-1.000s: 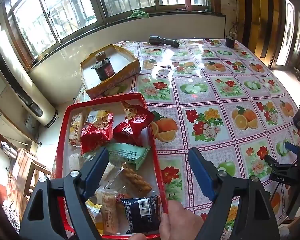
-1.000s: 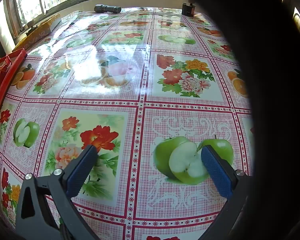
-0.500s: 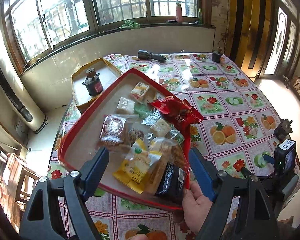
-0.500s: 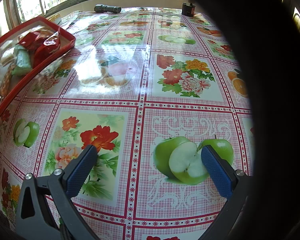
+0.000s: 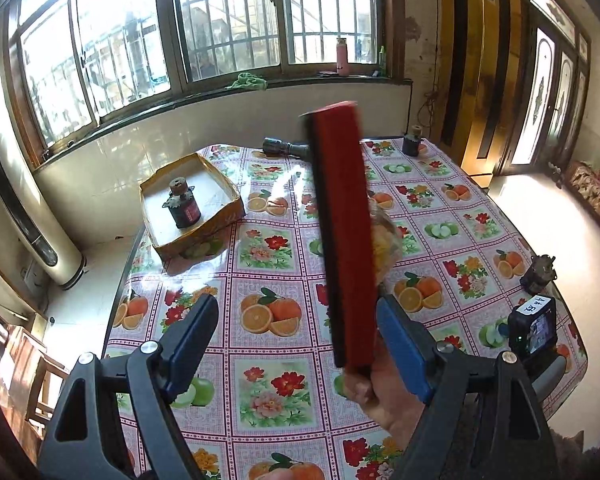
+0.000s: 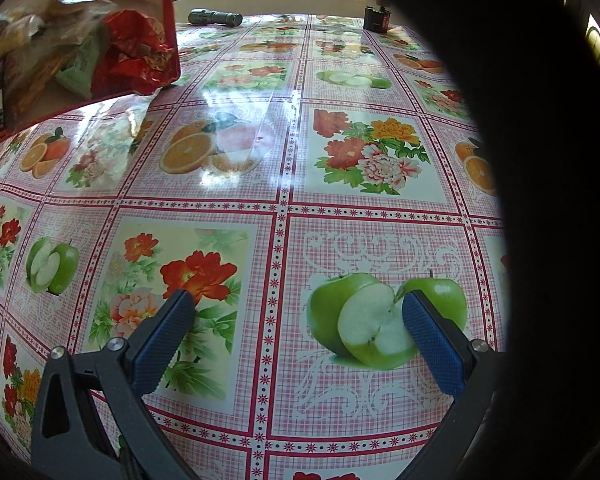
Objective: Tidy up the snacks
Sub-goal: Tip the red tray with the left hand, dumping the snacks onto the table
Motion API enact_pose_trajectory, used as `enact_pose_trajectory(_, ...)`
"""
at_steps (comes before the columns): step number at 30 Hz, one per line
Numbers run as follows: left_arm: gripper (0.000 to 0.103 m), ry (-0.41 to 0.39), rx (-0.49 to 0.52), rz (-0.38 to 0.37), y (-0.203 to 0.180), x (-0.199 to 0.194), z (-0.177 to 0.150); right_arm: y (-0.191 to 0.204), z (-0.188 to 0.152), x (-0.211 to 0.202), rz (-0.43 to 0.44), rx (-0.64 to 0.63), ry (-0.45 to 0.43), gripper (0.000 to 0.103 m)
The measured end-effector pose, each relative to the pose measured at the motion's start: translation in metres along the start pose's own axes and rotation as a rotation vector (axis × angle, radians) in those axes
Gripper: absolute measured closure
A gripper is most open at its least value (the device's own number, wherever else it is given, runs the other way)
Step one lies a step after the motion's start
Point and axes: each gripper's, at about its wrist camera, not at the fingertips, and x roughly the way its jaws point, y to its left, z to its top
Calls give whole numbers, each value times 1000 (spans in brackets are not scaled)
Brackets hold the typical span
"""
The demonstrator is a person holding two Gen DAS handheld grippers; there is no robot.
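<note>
A bare hand [image 5: 384,396] holds a red tray [image 5: 340,232] tipped up on its edge above the table; the left wrist view shows its underside. In the right wrist view the tray [image 6: 171,12] is at the upper left, steeply tilted, with several wrapped snacks [image 6: 88,48] piled at its lower side. My left gripper [image 5: 296,344] is open and empty, with the tray's lower end between its fingers but not touched. My right gripper [image 6: 296,340] is open and empty, low over the tablecloth.
A yellow cardboard box [image 5: 192,204] holding a small motor stands at the table's far left. A black flashlight [image 6: 216,18] and a dark jar [image 6: 376,20] lie at the far edge. A camera [image 5: 534,328] on a stand sits at the right edge.
The hand has lifted the red tray off the table and tipped it from flat to nearly upright. The snacks slid to its lower side. Both grippers stayed open; the right one did not move.
</note>
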Motion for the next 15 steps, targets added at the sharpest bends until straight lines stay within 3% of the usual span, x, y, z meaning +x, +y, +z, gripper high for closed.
enact_pose_trajectory(15,21,26,-35,59,22,12,-11,-1,0,0,0,1,0,0)
